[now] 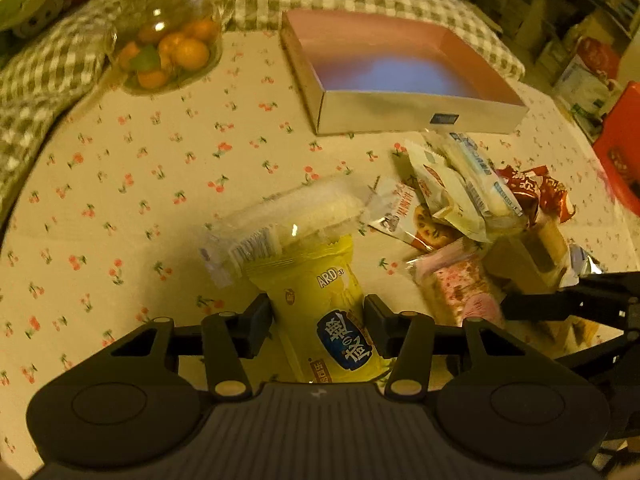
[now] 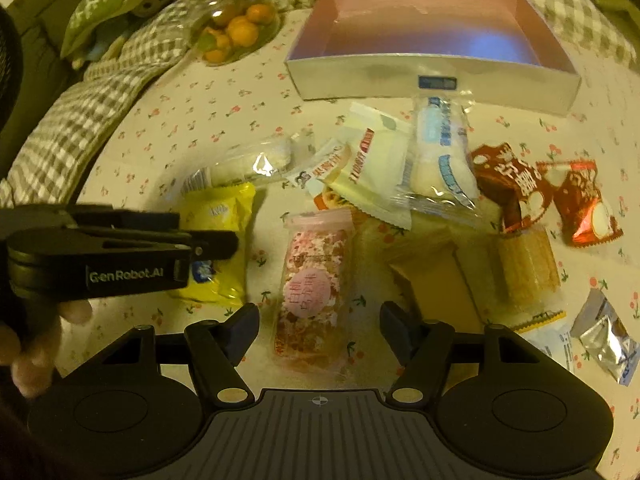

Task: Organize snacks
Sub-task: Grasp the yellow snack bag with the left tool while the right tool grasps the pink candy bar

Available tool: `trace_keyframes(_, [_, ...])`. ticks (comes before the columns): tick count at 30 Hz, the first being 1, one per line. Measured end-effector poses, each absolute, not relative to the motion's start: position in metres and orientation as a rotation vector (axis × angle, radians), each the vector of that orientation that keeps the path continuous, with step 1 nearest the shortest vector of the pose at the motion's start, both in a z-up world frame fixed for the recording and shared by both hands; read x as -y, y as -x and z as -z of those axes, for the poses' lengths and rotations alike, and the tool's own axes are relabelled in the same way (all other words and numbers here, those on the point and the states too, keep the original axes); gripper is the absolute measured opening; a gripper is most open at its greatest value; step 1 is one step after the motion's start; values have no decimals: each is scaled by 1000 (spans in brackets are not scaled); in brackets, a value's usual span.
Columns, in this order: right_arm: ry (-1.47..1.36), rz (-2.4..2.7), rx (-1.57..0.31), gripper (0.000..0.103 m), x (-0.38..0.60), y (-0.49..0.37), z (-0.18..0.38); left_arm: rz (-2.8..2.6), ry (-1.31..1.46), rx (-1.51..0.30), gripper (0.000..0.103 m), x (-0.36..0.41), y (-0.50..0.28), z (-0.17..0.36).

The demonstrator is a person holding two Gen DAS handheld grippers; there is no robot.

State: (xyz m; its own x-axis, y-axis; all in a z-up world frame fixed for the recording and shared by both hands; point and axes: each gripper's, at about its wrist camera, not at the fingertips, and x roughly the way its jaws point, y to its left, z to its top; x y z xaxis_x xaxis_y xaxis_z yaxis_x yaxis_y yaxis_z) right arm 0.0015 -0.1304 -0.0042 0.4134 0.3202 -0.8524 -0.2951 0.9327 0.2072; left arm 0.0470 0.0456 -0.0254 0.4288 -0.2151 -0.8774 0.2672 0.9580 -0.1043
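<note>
A yellow snack packet (image 1: 326, 312) lies on the cherry-print tablecloth between the fingers of my left gripper (image 1: 319, 316), which touch its two sides; it also shows in the right wrist view (image 2: 218, 236). My right gripper (image 2: 319, 326) is open around a pink snack packet (image 2: 314, 284), fingers apart from it. A clear-wrapped white roll (image 1: 296, 216) lies just beyond the yellow packet. A pile of mixed snack packets (image 2: 424, 168) lies before an empty silver box with a pink inside (image 1: 400, 68), also in the right wrist view (image 2: 432, 36).
A glass jar of small oranges (image 1: 168, 48) stands at the back left on a checked cloth (image 1: 48, 76). Two red packets (image 2: 548, 196) and a silver packet (image 2: 608, 340) lie at the right. The left gripper's body (image 2: 100, 252) crosses the right wrist view.
</note>
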Motion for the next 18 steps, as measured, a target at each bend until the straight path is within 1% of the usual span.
trace_keyframes(2, [11,-395,-1029,67,127,6,7,303,-33,-1056,50,-50,-42,27])
trace_keyframes(3, [27,-398,-1000,67,126,10,8,303,-12,-1033,58,-52,-38,29])
trace_keyframes(5, [58,-407,-946,67,125,18,11,304,0,-1007,64,-53,-31,33])
trace_keyframes(7, [81,-415,-895,67,125,26,14,316,-3,-990,64,-51,-24,40])
trace_keyframes(9, [100,-418,-856,67,125,31,16,315,-16,-964,67,-48,-18,43])
trace_keyframes(13, [126,-416,-806,65,122,36,19,302,-27,-922,65,-44,-12,45])
trace_keyframes(14, [127,-416,-796,62,122,36,20,296,-25,-918,65,-44,-12,46])
trace_keyframes(16, [125,-414,-783,58,122,36,21,281,-19,-911,60,-44,-12,45])
trace_keyframes(18, [121,-414,-777,51,121,35,21,272,-18,-907,57,-44,-11,45])
